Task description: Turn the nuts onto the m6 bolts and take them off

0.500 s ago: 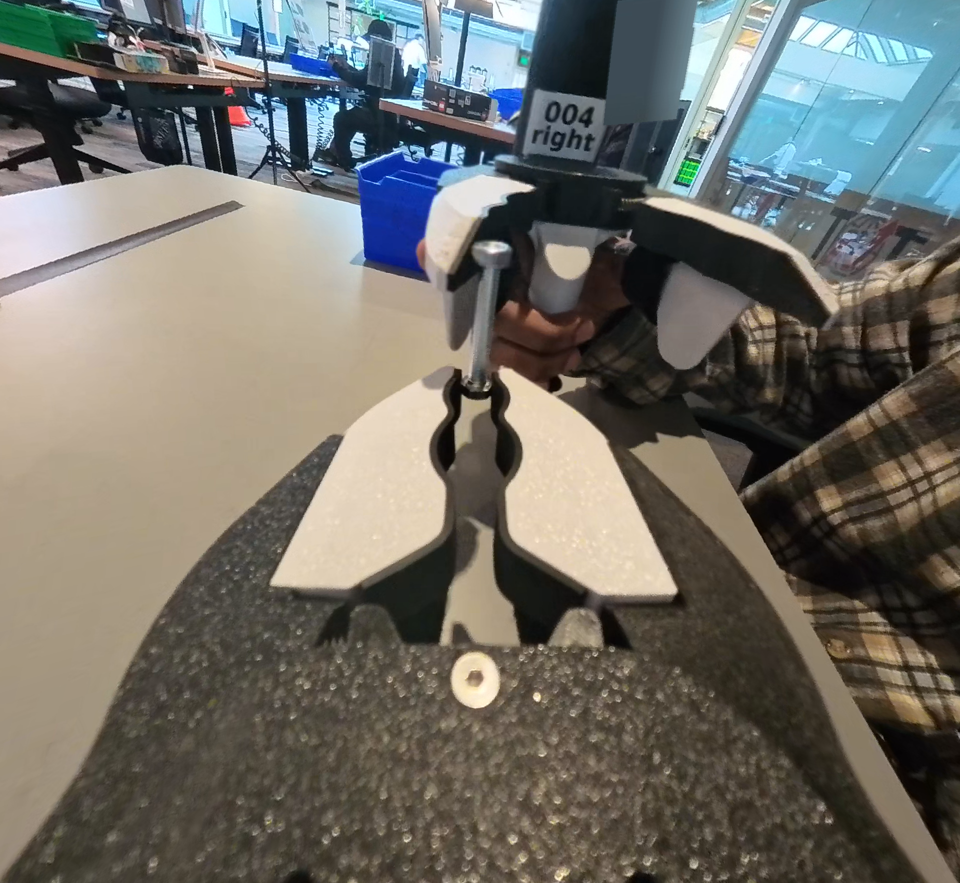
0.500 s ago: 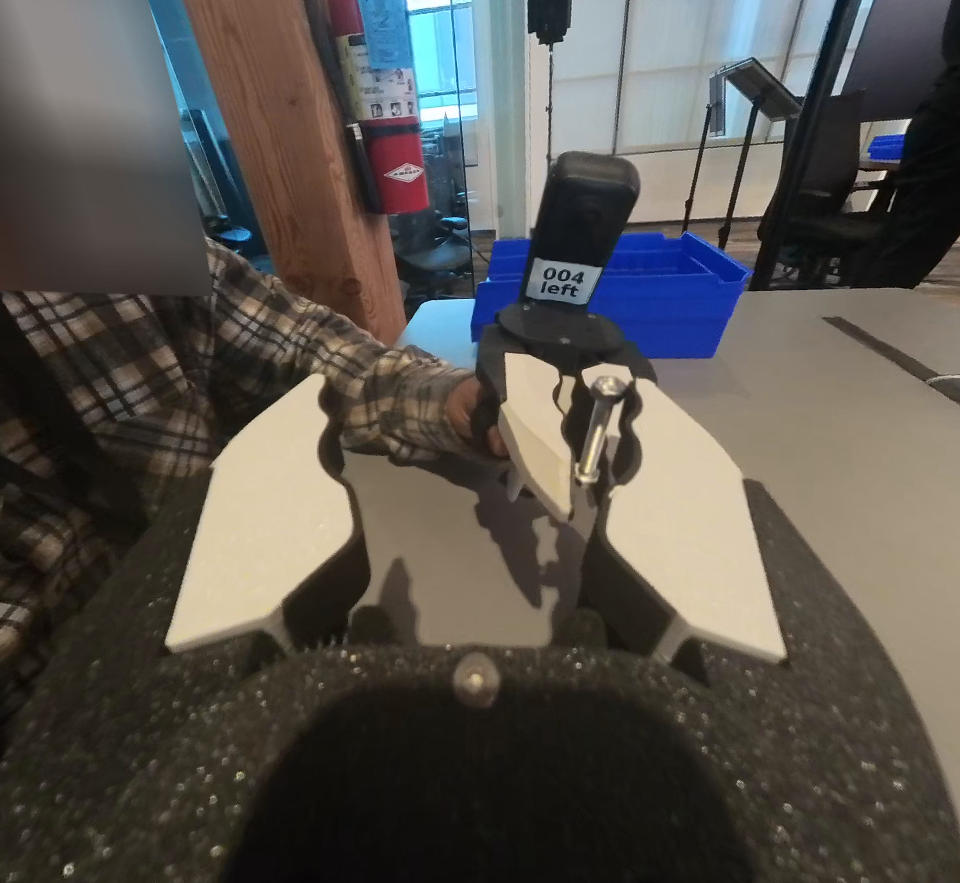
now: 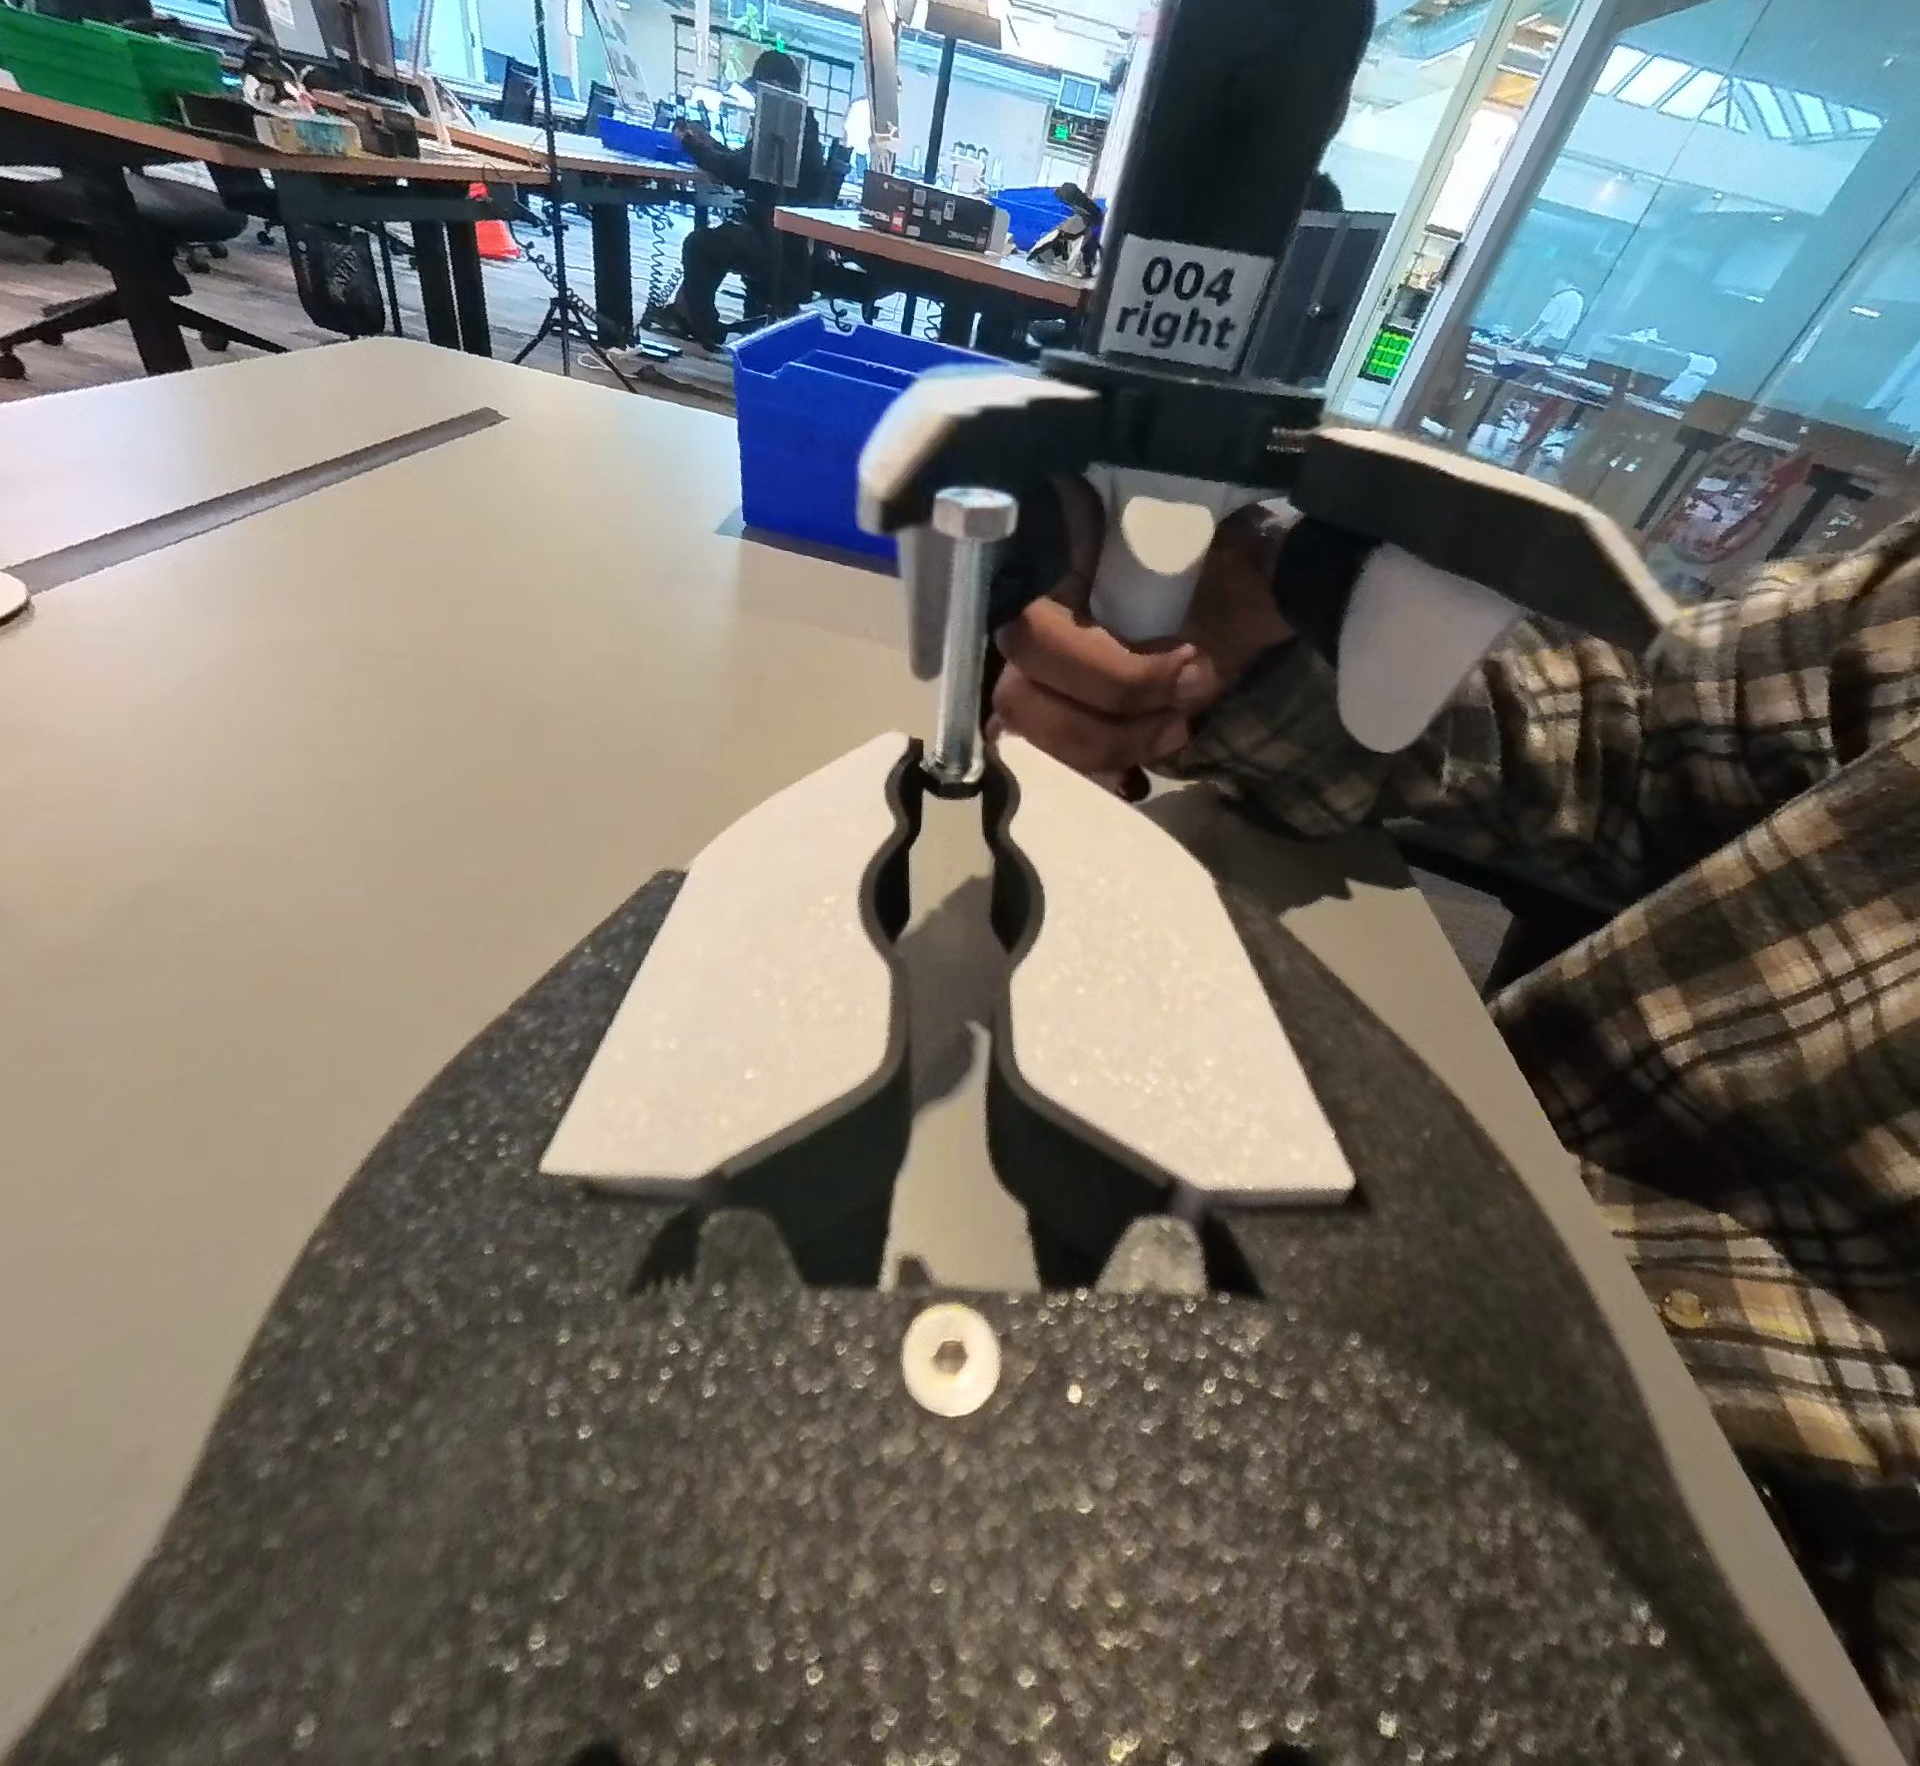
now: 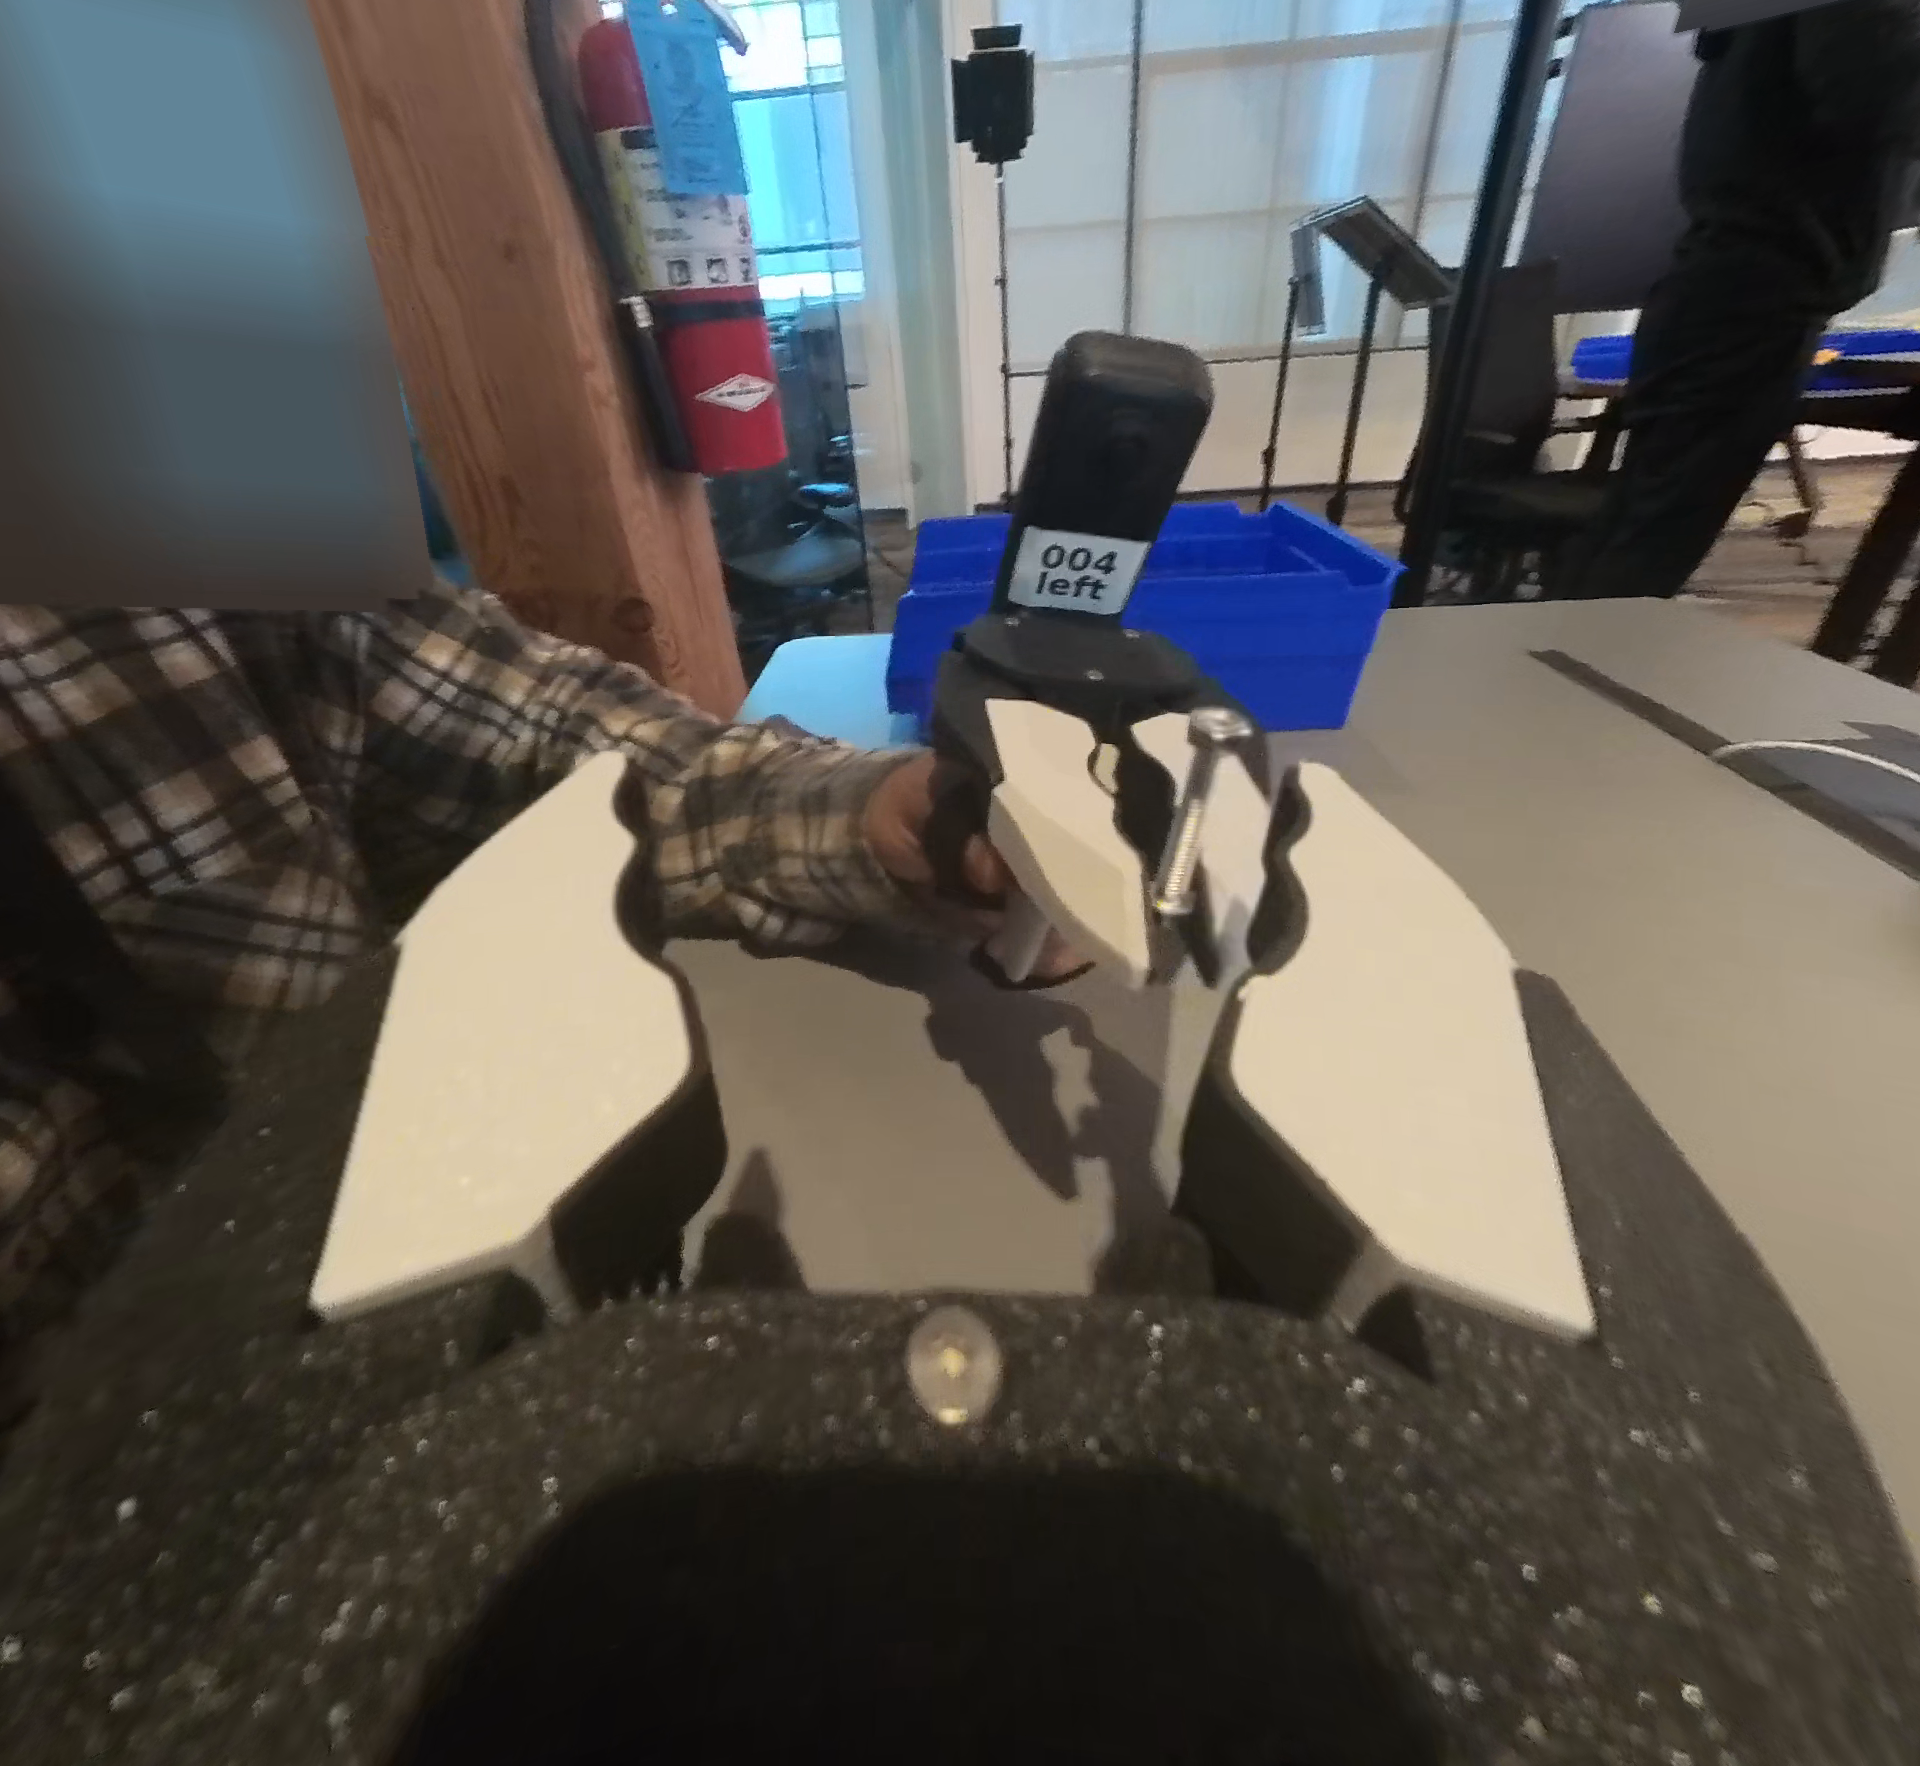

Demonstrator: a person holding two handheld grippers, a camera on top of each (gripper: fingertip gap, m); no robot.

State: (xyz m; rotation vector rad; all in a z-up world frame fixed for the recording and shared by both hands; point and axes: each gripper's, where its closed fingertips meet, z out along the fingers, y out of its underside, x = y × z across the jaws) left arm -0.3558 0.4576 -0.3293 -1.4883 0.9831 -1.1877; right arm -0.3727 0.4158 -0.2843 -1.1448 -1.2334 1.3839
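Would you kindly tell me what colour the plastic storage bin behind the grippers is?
The plastic storage bin is bright blue, seen best in the right wrist view.

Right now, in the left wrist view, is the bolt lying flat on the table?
No: the bolt stands upright, its lower end pinched at the tips of the left tool, hex head on top.

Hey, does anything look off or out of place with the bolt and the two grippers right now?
Mostly fine. The left gripper pinches the silver bolt at its lower end, head up, slightly tilted. The right gripper is wide open and holds nothing. The odd part: no nut can be made out on the bolt or the grey table.
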